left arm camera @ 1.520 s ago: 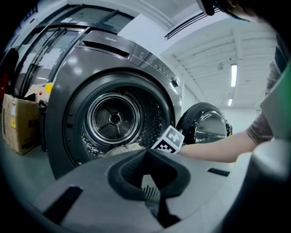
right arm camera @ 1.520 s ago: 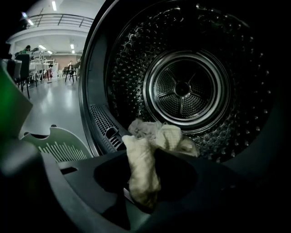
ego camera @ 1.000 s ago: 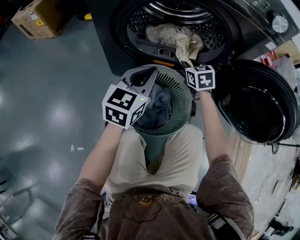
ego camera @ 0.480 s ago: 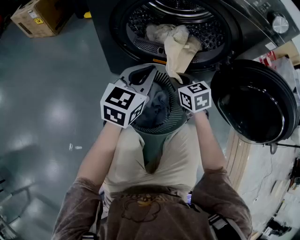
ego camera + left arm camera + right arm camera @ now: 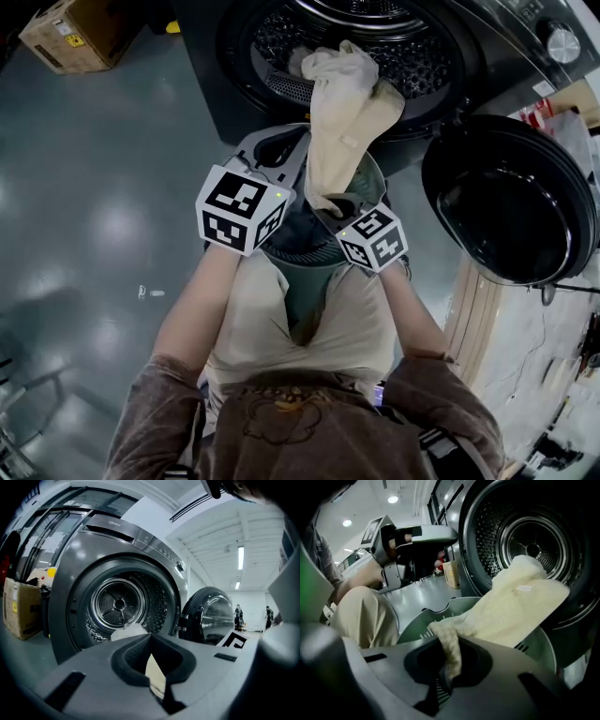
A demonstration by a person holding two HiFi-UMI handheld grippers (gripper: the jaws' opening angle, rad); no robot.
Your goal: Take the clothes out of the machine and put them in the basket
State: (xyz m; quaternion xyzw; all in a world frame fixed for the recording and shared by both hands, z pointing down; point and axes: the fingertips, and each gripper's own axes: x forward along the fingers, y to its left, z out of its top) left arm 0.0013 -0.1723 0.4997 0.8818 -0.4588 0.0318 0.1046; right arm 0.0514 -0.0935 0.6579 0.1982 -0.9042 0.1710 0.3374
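My right gripper [image 5: 446, 666], clamped on the near end of the cream garment [image 5: 342, 122], hangs over the basket [image 5: 417, 623], while the cloth stretches lengthwise away from me into the machine's drum [image 5: 427, 56].

**Grey floor in front of the machine**

The glossy grey floor [image 5: 94, 187] fills the head view's left half. A cardboard box [image 5: 70, 33] sits at 10 o'clock, and a small yellow object [image 5: 176, 28] lies at 11, against the dark machine [image 5: 211, 84], which stands at 12. A pale scrap [image 5: 150, 294] lies at 9. The grey-green basket [image 5: 298, 265] is at centre, its base hidden.
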